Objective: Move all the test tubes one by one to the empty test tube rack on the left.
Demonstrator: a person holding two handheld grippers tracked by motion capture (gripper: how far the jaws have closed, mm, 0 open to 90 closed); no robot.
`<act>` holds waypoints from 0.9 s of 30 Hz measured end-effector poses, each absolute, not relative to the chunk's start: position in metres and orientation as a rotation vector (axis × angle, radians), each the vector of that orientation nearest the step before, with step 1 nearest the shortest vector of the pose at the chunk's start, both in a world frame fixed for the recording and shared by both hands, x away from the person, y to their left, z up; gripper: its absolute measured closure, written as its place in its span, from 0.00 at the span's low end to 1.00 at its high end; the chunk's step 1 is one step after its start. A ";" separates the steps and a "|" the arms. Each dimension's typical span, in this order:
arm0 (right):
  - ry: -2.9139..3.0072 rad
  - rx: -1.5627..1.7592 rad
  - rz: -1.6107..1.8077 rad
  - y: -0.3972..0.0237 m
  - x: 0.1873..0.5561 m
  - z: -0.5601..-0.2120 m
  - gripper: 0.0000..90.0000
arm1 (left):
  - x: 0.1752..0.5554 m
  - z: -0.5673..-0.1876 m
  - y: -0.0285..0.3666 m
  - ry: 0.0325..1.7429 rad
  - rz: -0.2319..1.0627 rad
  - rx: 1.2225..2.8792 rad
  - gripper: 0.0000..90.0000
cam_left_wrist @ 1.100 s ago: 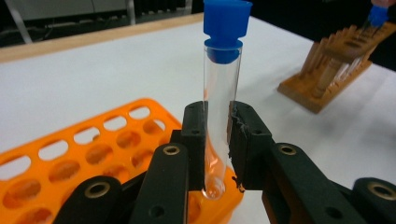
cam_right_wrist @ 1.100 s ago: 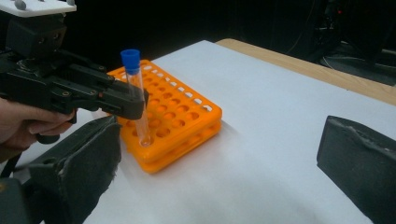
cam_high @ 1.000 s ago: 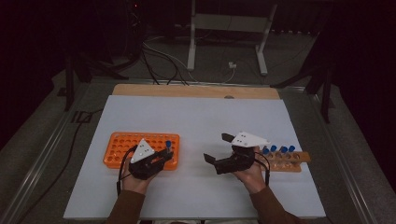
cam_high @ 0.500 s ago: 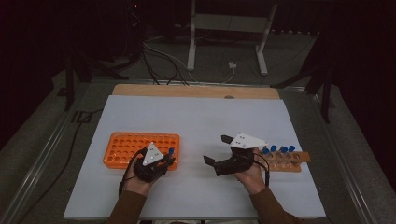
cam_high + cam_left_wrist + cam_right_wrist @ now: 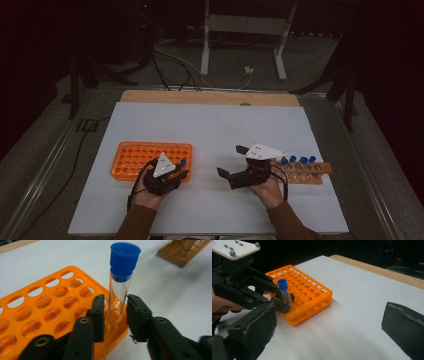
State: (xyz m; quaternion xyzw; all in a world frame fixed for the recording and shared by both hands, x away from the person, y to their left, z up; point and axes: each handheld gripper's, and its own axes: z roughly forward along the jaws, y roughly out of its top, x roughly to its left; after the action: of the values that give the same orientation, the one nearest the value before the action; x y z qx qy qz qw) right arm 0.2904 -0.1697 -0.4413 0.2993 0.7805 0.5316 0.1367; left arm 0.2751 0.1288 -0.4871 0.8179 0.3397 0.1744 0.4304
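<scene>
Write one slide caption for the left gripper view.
Left gripper just opening around blue-capped tube seated in orange rack.

A white sheet point(image 5: 215, 130) covers the table, leaving a strip of pale wooden tabletop point(image 5: 210, 97) bare along the far edge. Beyond it the room is dark: a grey floor point(image 5: 235, 60), a tangle of black and white cables point(image 5: 175, 62), and the white metal legs of a stand point(image 5: 242, 37). Dark frame legs point(image 5: 80, 75) stand at the left and right.
</scene>
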 end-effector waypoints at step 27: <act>2.107 0.961 1.550 -0.207 0.298 -0.418 0.00 | 0.272 -0.467 0.183 1.050 0.458 1.650 0.01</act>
State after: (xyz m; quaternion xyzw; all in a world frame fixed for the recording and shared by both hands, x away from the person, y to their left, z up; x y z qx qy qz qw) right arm 0.2983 -0.2071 -0.4180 0.3396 0.7442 0.5474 0.1767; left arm 0.2717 0.1832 -0.4666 0.6930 0.4412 0.1926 0.5367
